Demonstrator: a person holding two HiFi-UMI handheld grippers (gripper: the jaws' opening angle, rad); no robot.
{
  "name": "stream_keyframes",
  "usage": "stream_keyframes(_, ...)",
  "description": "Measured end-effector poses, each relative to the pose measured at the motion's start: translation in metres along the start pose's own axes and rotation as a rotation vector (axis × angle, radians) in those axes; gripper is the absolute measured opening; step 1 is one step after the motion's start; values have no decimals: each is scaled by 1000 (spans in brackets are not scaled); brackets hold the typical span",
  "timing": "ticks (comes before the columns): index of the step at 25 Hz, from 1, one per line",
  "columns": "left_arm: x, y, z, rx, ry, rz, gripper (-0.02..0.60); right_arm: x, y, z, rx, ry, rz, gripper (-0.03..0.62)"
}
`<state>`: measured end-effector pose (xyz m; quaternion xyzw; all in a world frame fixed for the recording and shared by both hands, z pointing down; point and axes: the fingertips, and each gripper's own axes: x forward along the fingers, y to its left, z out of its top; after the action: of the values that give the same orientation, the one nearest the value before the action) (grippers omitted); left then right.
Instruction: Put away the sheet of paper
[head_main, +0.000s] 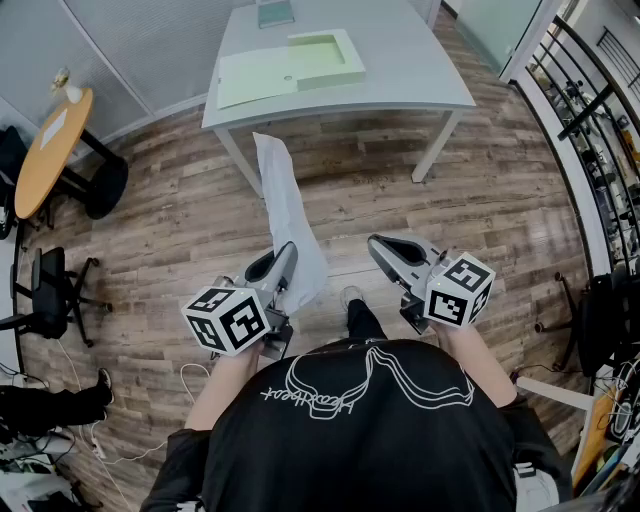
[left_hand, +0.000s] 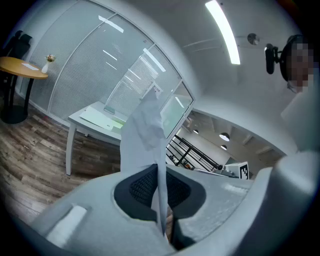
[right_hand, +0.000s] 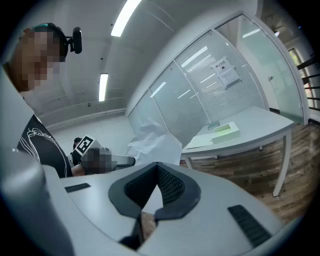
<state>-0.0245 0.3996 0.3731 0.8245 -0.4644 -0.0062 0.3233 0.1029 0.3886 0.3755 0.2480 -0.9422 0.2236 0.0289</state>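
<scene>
paper: sheet of paper (head_main: 287, 215) clamped by its lower edge in left gripper (head_main: 286, 258) jaws, mid-air, well short of the surface (head_main: 420, 70)
feel: light, floppy, probably creases easy
right gripper (head_main: 380, 248): jaws closed, empty

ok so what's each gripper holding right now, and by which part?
Left gripper pinches the sheet of paper near its closer end, the rest sticking out ahead. Right gripper is shut and holds nothing.

You're in an office: glass partitions (right_hand: 210, 85) behind the white worktop (head_main: 420, 60), a swivel chair (head_main: 45, 285) and round table (head_main: 50, 150) left of it.
</scene>
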Motion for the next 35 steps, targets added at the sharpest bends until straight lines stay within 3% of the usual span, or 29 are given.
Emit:
stream_keyframes(13,25,-5,19,-18,-7,-10,12,2,-25,23,3,-12,14,9)
stream_keyframes(19,65,1,34,-52,2,-16,12,11,-70,46,20,-34,-10,9)
stream_keyframes(27,110,3,65,-53,-9,1,12,30,-111,74,18,-31,53,9)
stream_keyframes(35,145,1,100,-35,-73,0,12,40,-144,108,22,-53,130,9)
